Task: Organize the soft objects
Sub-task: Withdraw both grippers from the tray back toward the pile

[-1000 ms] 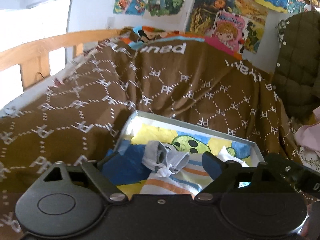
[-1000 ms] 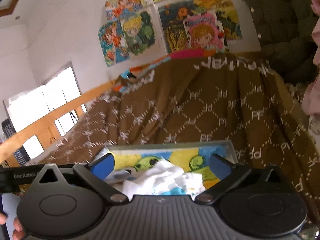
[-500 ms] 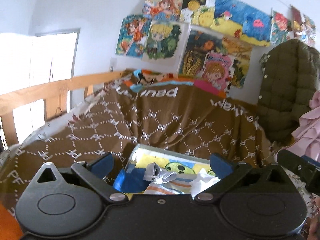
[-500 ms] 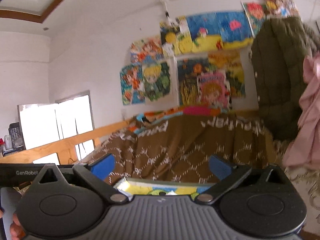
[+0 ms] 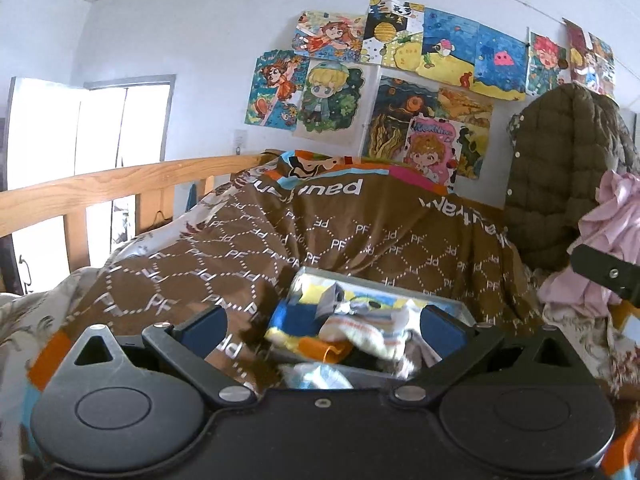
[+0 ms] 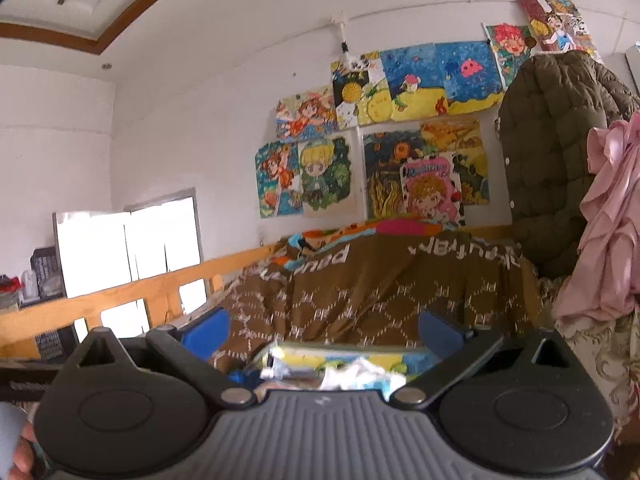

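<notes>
A grey storage box (image 5: 452, 305) with a yellow and blue cartoon lining sits on the bed and holds several soft items: a striped white and orange sock (image 5: 360, 330), a grey knotted piece (image 5: 334, 302), blue cloth (image 5: 298, 316) and something orange (image 5: 324, 350). My left gripper (image 5: 322, 326) hovers in front of the box, pulled back from it, its blue pads wide apart and holding nothing. In the right wrist view the box (image 6: 340, 354) shows low between the fingers with white cloth (image 6: 360, 372) inside. My right gripper (image 6: 324, 326) is open and empty.
A brown patterned blanket (image 5: 320, 232) covers the bed behind the box. A wooden rail (image 5: 120, 184) runs along the left. An olive quilted jacket (image 5: 564, 184) and pink garment (image 5: 616, 224) hang at right. Drawings (image 5: 400, 80) cover the wall. A hand (image 6: 20, 452) shows at lower left.
Both grippers have drawn back and up from the box, so it looks smaller and lower in both views. The left gripper's pads stand wider than a second ago. More wall and ceiling show.
</notes>
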Tool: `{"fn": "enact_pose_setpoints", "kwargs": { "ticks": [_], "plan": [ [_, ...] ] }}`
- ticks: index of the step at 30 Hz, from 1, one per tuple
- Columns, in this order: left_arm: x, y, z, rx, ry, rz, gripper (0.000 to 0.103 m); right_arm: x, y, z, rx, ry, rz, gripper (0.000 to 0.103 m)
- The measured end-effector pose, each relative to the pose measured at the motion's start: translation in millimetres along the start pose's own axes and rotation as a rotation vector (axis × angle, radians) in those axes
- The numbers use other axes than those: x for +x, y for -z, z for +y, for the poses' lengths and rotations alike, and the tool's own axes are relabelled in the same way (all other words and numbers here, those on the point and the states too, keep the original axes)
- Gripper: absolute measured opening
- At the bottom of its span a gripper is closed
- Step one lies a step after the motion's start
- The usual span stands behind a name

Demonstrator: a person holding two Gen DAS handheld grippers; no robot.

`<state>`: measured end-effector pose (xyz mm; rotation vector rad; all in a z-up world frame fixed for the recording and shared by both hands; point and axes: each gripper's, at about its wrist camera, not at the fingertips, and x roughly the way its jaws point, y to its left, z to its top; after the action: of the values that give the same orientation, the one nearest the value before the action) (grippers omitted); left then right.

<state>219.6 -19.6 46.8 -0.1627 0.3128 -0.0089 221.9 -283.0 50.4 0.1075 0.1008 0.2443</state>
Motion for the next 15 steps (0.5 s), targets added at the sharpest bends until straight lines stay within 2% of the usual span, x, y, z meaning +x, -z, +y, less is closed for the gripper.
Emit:
{"fn": "enact_pose_setpoints", "kwargs": {
  "ticks": [7,15],
  "plan": [
    [-32.6,24.2,10.1,0.037,0.019,0.019,0.102,-23.9,24.9,13.3,0.008,0.003,0.04,0.103],
    [-49.1,40.4,21.1,0.138,0.046,0.054,0.102,-40.5,49.6,34.1,-0.021,-0.025,0.1,0.103]
  ]
}}
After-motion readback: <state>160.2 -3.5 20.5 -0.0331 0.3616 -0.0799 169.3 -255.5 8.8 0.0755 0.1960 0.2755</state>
